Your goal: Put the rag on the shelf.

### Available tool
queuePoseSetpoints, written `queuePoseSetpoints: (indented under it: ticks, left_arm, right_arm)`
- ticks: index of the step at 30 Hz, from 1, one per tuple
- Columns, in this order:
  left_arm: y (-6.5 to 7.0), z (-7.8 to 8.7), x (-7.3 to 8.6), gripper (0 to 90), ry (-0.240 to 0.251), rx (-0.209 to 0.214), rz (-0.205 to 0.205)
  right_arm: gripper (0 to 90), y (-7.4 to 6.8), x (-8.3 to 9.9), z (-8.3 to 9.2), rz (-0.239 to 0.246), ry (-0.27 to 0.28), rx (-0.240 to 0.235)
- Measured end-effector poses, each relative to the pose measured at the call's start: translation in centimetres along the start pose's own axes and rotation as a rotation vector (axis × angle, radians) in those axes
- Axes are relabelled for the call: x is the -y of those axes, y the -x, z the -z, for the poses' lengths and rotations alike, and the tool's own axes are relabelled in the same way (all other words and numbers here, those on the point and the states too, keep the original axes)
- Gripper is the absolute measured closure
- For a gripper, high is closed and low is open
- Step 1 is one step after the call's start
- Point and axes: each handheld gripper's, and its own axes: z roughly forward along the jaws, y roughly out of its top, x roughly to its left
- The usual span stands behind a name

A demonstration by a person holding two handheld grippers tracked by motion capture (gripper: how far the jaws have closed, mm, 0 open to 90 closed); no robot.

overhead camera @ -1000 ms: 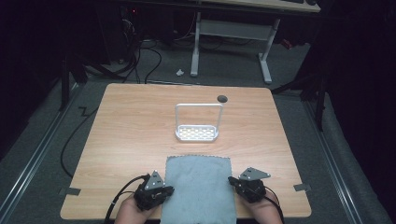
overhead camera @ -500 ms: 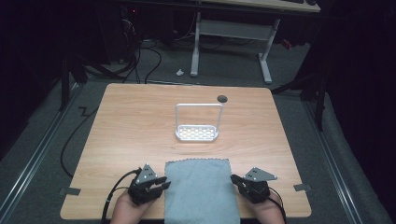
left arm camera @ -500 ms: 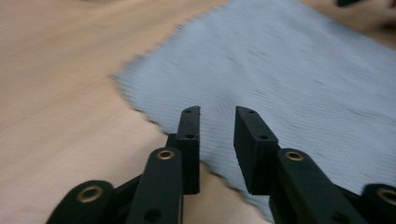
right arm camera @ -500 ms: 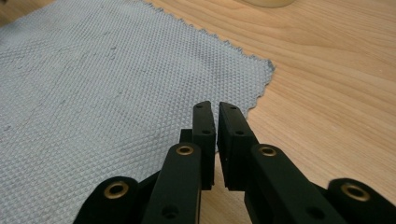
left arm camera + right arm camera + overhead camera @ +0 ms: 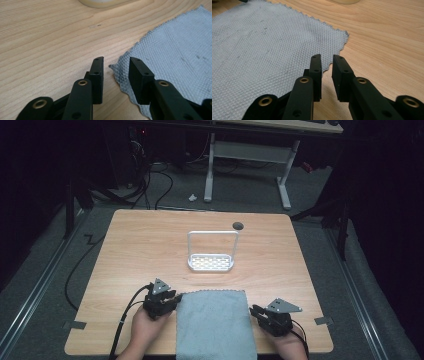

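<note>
A grey woven cloth (image 5: 215, 325) lies flat at the table's front edge, between my two grippers. My left gripper (image 5: 174, 298) is at the cloth's far left corner. In the left gripper view its jaws (image 5: 116, 62) stand open, and the corner of the cloth (image 5: 175, 55) reaches into the gap between them. My right gripper (image 5: 254, 311) rests against the cloth's right edge. In the right gripper view (image 5: 327, 60) its jaws are a narrow gap apart, with the scalloped edge of the cloth (image 5: 274, 50) just touching the gap.
A white perforated tray with a tall wire handle (image 5: 211, 262) stands mid-table, beyond the cloth. A dark cable hole (image 5: 238, 226) sits near the far edge. Bare wood (image 5: 140, 250) surrounds the tray. Desk legs and cables are on the floor behind.
My left gripper has moved away from the person, up along the cloth's left edge to its far corner. My right gripper has shifted slightly outward to the right. The cloth lies as before.
</note>
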Motion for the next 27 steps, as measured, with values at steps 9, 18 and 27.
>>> queuePoseSetpoints:
  ticks: [9, 18, 27]
  left_arm:
    - [-0.1, -0.2, 0.1, 84.3, 0.004, 0.028, 0.019]
    - [-0.1, -0.3, 0.1, 87.7, 0.001, 0.046, 0.023]
    - [-0.2, -0.3, 0.1, 88.3, -0.001, 0.048, 0.02]
  right_arm:
    - [68.7, 0.2, -2.0, -1.4, -0.019, -0.009, 0.012]
    - [67.5, 2.2, -4.0, -5.5, -0.12, -0.045, 0.044]
    - [67.6, 2.0, -3.8, -6.4, -0.072, -0.06, 0.032]
